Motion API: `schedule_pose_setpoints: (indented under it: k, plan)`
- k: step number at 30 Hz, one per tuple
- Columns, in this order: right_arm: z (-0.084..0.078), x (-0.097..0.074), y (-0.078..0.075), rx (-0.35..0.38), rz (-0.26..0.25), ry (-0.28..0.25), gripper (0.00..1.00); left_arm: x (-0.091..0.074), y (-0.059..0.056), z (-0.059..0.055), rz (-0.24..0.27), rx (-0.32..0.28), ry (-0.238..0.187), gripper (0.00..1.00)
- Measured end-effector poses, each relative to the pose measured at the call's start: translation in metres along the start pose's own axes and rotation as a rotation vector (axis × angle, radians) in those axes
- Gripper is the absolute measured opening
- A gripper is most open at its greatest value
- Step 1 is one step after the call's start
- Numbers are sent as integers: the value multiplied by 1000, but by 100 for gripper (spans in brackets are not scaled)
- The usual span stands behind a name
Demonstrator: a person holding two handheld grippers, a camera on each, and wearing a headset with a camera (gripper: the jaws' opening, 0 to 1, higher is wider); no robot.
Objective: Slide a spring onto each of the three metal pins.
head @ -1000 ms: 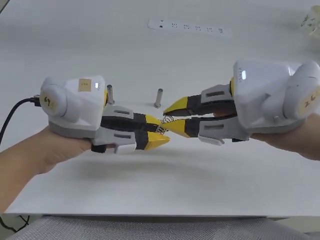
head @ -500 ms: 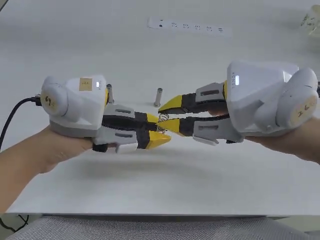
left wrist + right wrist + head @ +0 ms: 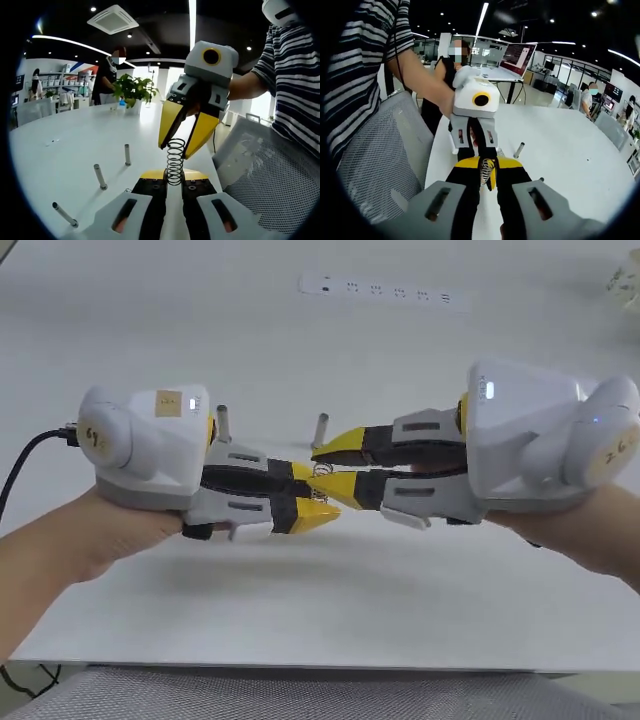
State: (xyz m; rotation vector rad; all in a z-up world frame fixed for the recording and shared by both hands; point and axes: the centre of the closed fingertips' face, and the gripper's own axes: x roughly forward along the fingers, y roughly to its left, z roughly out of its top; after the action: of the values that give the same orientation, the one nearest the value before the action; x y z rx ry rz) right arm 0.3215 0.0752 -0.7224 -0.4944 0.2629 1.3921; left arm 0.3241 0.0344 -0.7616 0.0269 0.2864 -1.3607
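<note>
Calls for a gentle end-coil pinch on the light, bouncy, easily flicked spring (image 3: 175,157), as with left gripper (image 3: 173,176) clenched there; cannot tell right gripper's (image 3: 488,167) hold opposite.

The spring (image 3: 322,471) is barely a glint in the head view, with most of its coils tucked behind the yellow tips of the right gripper (image 3: 318,466). One pin (image 3: 222,424) loses its foot behind the left gripper (image 3: 310,497). Top right, a pale object (image 3: 625,278) is sliced by the frame edge, too little to name. The black cable (image 3: 30,462) runs off the left side. In the left gripper view the spring's lower end sinks out of sight between the jaws. In the right gripper view there's a dark speck (image 3: 540,179), possibly a pin end but too small to call.
</note>
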Motion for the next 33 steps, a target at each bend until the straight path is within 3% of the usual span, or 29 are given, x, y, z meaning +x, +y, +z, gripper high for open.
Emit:
schedule_pose_setpoints:
  k: [25,33]
  plan:
    - [12,-1,0,-126,-2,0,12,-5,5,9,32,-16,-33,8]
    - [14,1,-3,-129,-1,5,12,-7,8,10,49,-20,-37,9]
